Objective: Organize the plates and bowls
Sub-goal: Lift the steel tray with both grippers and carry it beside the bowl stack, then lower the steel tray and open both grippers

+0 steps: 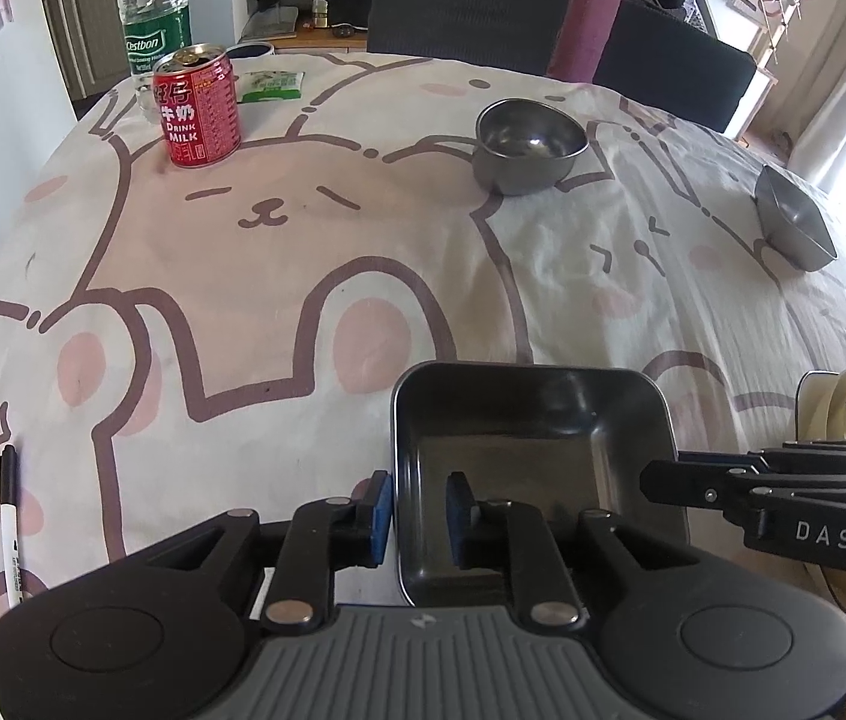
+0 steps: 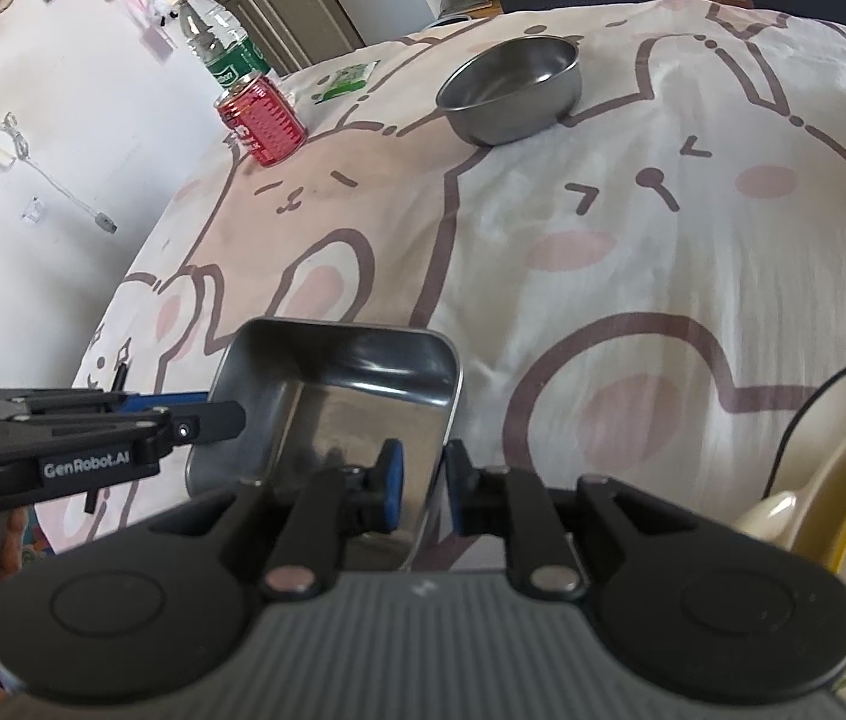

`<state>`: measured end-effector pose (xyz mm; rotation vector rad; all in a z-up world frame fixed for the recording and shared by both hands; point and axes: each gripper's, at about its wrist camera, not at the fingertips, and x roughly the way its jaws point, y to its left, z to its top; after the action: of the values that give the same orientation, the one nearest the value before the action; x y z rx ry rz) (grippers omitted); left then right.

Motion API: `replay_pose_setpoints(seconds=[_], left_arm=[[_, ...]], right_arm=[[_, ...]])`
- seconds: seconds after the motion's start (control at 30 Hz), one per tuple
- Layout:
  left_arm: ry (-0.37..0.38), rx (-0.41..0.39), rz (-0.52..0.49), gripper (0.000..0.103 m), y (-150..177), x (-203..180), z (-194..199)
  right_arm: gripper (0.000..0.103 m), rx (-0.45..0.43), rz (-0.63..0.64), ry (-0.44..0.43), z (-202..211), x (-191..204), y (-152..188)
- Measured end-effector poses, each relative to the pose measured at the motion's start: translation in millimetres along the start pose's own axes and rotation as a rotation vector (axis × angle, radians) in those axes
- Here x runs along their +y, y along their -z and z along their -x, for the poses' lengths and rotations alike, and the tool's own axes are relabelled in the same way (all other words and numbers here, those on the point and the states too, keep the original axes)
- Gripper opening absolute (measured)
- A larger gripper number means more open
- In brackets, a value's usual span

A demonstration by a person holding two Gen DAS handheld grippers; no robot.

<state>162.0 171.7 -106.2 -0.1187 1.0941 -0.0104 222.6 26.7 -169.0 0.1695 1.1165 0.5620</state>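
My left gripper (image 1: 420,516) and right gripper (image 2: 420,489) straddle opposite walls of the square steel tray (image 1: 534,420), jaws slightly apart, pads not pressing, evidently releasing it at the table's near edge.

Glossy metal tray (image 1: 534,414), matt cloth (image 1: 279,276)

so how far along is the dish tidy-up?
Early. Done: cream plates appear stacked at right. In hand: the square steel tray, its walls straddled by the left hand-held gripper and right hand-held gripper, pads slightly apart. Left: round steel bowl and small square dish, both apart.
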Motion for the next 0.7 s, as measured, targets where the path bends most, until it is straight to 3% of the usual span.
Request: replay_pose_setpoints(seconds=[0.23,0.37,0.47,0.53,0.7], left_arm=[[0.022,0.009,0.015,0.032,-1,2,-2],[0.023,0.01,0.024,0.044,-1,3,-1],[0.02,0.003,0.04,0.059,-1,5,2],[0.017,-0.017,0.055,0.077,-3,6,6],[0.019,-0.071,0.089,0.096,-8,2,17]], right_arm=[[0.028,-0.005,0.016,-0.001,-1,3,0],[0.041,-0.011,0.039,0.015,1,5,-1],[0.047,-0.021,0.052,0.03,4,4,-1],[0.05,-0.033,0.064,0.028,9,4,-3],[0.078,-0.13,0.082,0.046,40,-5,-10]])
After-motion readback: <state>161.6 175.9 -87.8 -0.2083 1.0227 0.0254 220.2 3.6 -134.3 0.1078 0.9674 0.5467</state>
